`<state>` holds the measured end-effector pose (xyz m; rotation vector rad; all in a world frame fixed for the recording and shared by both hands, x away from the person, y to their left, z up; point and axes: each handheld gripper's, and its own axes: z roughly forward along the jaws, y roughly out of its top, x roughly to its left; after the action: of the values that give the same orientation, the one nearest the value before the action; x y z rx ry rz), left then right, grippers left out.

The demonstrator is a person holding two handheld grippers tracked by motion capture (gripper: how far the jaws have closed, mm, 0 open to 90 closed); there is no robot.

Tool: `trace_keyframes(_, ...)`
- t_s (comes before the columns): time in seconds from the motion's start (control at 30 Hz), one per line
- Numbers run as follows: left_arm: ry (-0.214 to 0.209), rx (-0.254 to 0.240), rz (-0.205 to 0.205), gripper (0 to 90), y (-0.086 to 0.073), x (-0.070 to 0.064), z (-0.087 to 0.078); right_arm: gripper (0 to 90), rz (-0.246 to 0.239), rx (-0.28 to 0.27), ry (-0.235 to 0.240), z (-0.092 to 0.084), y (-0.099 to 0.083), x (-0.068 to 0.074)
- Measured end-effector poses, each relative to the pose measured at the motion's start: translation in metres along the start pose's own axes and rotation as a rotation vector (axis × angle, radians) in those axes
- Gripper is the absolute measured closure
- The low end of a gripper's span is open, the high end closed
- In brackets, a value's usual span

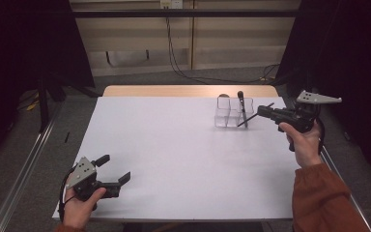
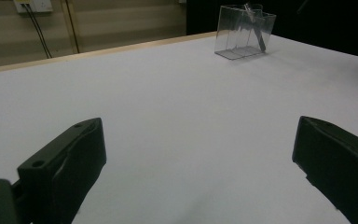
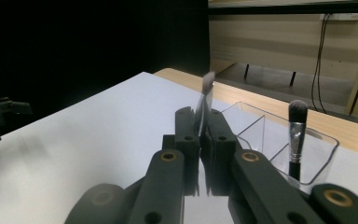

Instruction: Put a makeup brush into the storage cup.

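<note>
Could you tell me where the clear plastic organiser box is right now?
In the high view, the clear plastic organiser box stands at the white table's far right, just left of the right claw.

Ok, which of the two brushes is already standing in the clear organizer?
The black-handled brush with the dark rounded head: it stands upright in the organizer. The other brush is clamped in the right gripper, above the table.

No readable text, labels, brands or nos. anywhere I can see from here. Checked the clear organizer (image 1: 233, 116), the brush (image 3: 297, 135) standing in it and the white table (image 1: 174, 154): all plain, no print. The wall sockets (image 2: 32, 5) at the back carry no legible marking; too small and dim to tell. Hand-held gripper bodies look bare black, no logo visible.
</note>
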<state>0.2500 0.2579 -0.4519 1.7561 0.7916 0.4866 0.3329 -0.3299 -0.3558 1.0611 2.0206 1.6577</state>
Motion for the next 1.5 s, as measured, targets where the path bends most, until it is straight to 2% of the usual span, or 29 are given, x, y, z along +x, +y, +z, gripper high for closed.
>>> trace_keyframes(0.2, -0.001, 0.002, 0.001, 2.7, 0.0, 0.0, 0.0, 86.1, -0.006, 0.013, -0.039, 0.004, 0.009, -0.006)
trace_keyframes(0.33, 0.003, 0.007, 0.003, 2.7, 0.0, 0.0, 0.0, 86.0, -0.043, 0.069, -0.066, 0.011, 0.019, -0.007)
trace_keyframes(0.6, 0.0, 0.019, 0.01, 2.7, -0.001, 0.0, 0.001, 86.0, -0.042, 0.109, -0.106, 0.019, 0.029, -0.02)
trace_keyframes(0.8, -0.004, 0.026, 0.006, 2.7, -0.002, -0.001, 0.003, 86.1, -0.063, 0.154, -0.141, 0.03, 0.035, -0.025)
trace_keyframes(1.07, -0.005, 0.027, 0.01, 2.8, -0.002, -0.001, 0.004, 86.1, -0.054, 0.182, -0.197, 0.04, 0.045, -0.035)
trace_keyframes(1.27, -0.006, 0.032, 0.015, 2.8, -0.001, -0.001, 0.003, 86.0, -0.053, 0.229, -0.221, 0.05, 0.045, -0.045)
trace_keyframes(1.5, -0.007, 0.034, 0.019, 2.8, -0.001, -0.001, 0.004, 86.0, -0.061, 0.241, -0.243, 0.055, 0.045, -0.047)
